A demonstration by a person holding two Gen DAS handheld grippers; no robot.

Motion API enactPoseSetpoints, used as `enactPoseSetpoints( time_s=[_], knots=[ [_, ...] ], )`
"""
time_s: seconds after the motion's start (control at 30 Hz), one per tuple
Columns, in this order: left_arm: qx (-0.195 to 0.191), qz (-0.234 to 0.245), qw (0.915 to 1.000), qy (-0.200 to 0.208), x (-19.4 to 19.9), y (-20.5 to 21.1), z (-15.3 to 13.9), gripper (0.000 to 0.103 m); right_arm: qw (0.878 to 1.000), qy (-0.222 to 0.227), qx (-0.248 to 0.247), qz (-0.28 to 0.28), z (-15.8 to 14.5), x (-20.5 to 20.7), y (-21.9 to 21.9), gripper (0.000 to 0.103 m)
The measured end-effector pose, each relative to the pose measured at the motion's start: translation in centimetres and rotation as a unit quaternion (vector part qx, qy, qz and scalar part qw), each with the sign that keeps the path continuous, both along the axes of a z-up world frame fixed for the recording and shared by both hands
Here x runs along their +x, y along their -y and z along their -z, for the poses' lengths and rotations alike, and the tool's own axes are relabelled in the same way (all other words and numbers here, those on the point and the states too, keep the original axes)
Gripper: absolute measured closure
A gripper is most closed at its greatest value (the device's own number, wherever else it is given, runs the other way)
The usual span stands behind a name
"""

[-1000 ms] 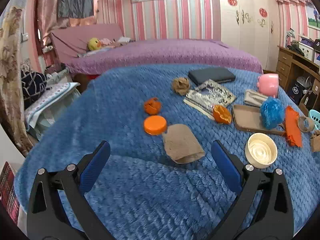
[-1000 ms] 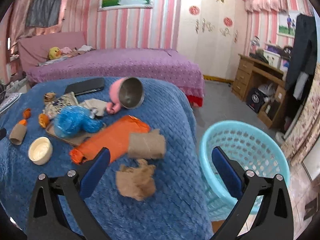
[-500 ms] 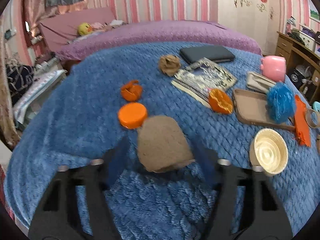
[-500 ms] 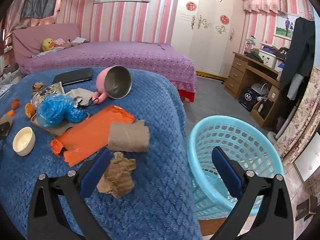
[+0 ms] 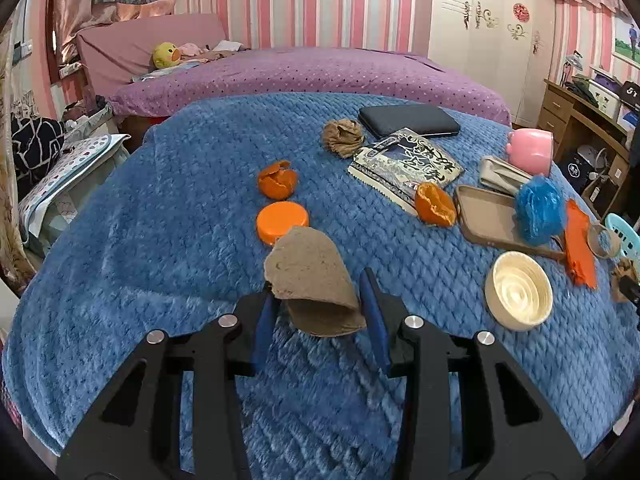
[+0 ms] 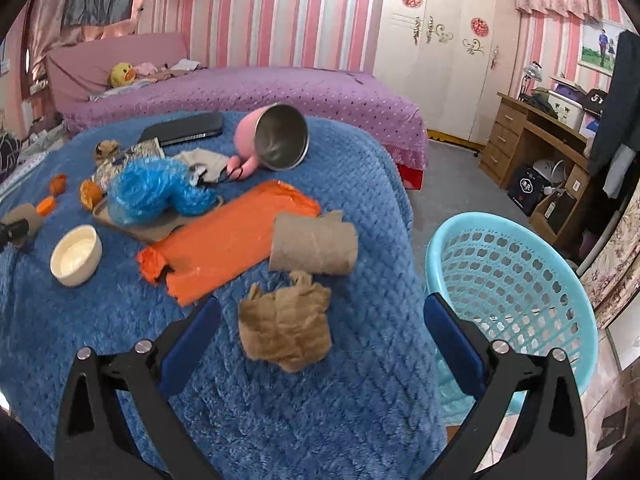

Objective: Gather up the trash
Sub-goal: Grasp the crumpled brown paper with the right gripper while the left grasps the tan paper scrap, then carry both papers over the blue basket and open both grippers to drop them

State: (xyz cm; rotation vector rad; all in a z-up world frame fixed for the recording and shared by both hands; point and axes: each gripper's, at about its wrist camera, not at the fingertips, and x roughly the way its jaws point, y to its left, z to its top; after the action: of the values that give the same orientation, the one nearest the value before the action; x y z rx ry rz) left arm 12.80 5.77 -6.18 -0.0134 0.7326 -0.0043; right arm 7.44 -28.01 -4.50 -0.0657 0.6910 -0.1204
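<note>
The left tool, just closing, clamps the flattened cardboard tube between its pads.

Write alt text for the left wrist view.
The left hand-held gripper has just been closing on a flattened cardboard tube lying on a blue blanket. Beyond it lie an orange lid, orange peels and a cream bowl.

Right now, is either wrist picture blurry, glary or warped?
Left wrist view: sharp, strong fisheye bend, dark corners, soft shadow under the flattened cardboard tube. Right wrist view: also sharp and warped, mild shine on the orange bag and inside the pink cup.
</note>
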Motion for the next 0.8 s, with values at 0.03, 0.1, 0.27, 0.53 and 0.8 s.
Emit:
enactPoseSetpoints(
  time_s=[0.03,0.1,0.27,0.53,0.8],
  knots=[
    [-0.004,0.002,1.0,-0.001,-0.2,-0.1,0.0,0.064,1.0,-0.003,0.003,-0.002,0.2,-0.1,0.0,0.004],
    [-0.01,0.004,0.9999,-0.003,-0.6,-0.3,0.0,0.064,1.0,-0.007,0.01,-0.005,0.4,-0.2,0.1,0.004],
    [-0.004,0.007,1.0,0.003,-1.8,-0.2,-0.2,0.064,0.999,-0.003,0.022,-0.025,0.3,-0.4,0.1,0.006],
    [0.011,0.012,0.9995,0.026,-3.5,2.2,-1.5,0.064,0.997,-0.027,0.046,-0.064,0.9,0.7,-0.3,0.059],
    [-0.004,0.041,0.9976,0.055,-3.9,7.3,-5.0,0.065,0.998,0.035,0.038,-0.04,-2.8,-0.7,3.4,0.06]
  ],
)
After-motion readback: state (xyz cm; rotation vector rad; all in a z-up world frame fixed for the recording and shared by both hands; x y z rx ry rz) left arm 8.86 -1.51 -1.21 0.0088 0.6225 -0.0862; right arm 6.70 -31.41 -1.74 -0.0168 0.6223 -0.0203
